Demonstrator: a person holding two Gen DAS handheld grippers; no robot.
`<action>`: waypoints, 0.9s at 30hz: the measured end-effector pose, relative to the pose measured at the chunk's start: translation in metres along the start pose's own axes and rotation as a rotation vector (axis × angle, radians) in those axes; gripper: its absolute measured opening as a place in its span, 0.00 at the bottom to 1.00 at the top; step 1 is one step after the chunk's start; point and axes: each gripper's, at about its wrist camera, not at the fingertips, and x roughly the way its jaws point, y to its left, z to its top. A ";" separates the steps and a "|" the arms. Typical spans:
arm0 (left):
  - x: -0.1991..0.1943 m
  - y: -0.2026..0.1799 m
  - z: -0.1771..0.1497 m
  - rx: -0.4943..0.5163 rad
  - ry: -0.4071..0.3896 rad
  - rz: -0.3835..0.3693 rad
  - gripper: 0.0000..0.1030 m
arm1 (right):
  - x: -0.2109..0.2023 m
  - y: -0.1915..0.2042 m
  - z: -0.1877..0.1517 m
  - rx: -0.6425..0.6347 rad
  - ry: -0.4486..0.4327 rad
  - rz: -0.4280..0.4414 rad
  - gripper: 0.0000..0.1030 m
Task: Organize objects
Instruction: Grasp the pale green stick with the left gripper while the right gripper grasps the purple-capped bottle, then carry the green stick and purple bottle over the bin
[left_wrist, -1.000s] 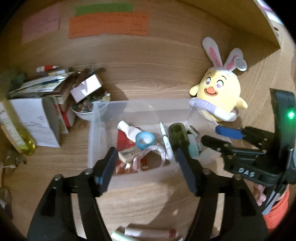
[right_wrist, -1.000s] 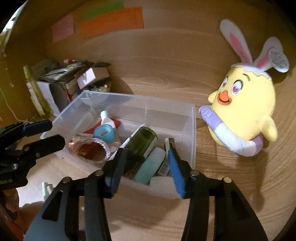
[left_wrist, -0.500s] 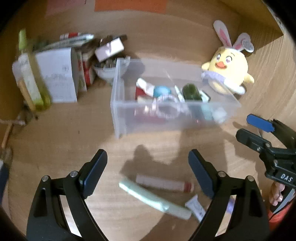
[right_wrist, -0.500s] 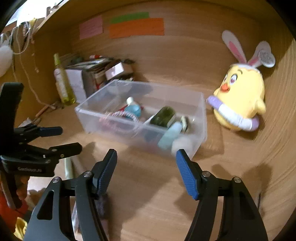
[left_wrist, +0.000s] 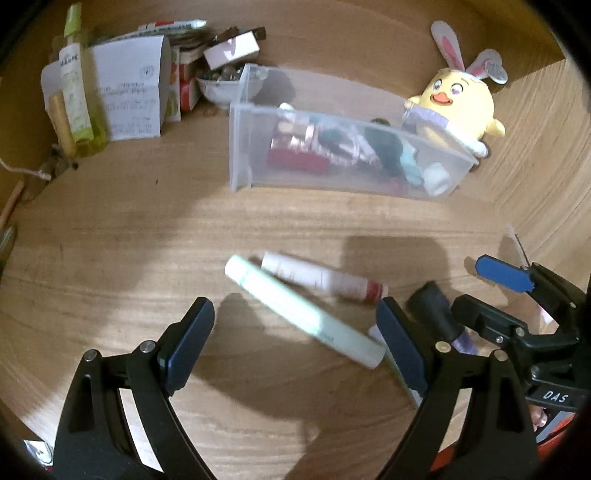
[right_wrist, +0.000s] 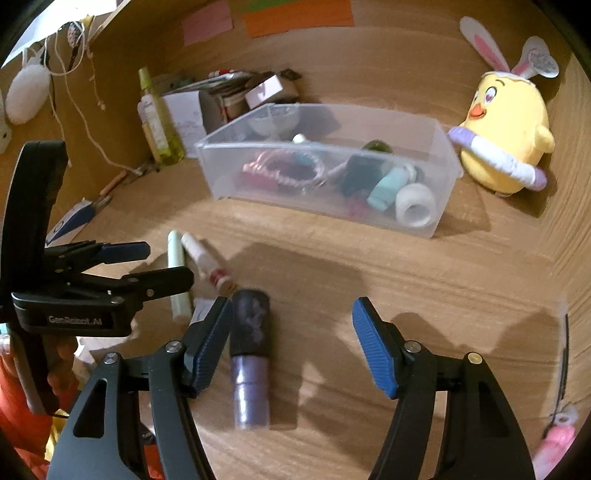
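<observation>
My left gripper (left_wrist: 295, 343) stands open low over the wooden table. A pale green tube (left_wrist: 303, 314) lies slantwise between its fingers, untouched, with a white red-capped tube (left_wrist: 321, 277) just beyond. My right gripper (right_wrist: 293, 343) is open too. A purple bottle with a black cap (right_wrist: 249, 350) lies on the table close to its left finger; no pad presses it. Further back stands the clear plastic bin (left_wrist: 240, 147) holding several small items. In the right wrist view the left gripper (right_wrist: 162, 264) hovers over the green tube (right_wrist: 175, 273).
A yellow plush chick (right_wrist: 506, 125) sits right of the bin (right_wrist: 314, 146). Boxes, a bowl and a yellow-green bottle (left_wrist: 77, 92) crowd the back left corner. A wooden wall closes the right side. A pink object (right_wrist: 557, 439) lies at the near right.
Both grippers have pulled back from the bin and come down toward the front of the table. Both jaws stand wider. The tubes and purple bottle have come into view.
</observation>
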 end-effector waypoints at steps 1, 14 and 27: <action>0.001 0.000 -0.002 -0.001 0.003 0.002 0.87 | 0.001 0.002 -0.002 -0.003 0.004 0.002 0.62; -0.005 0.007 -0.011 0.021 -0.040 0.056 0.42 | 0.012 0.015 -0.017 -0.033 0.040 -0.006 0.44; -0.014 0.016 -0.024 0.068 -0.064 0.081 0.14 | 0.007 0.007 -0.020 0.000 0.012 -0.038 0.23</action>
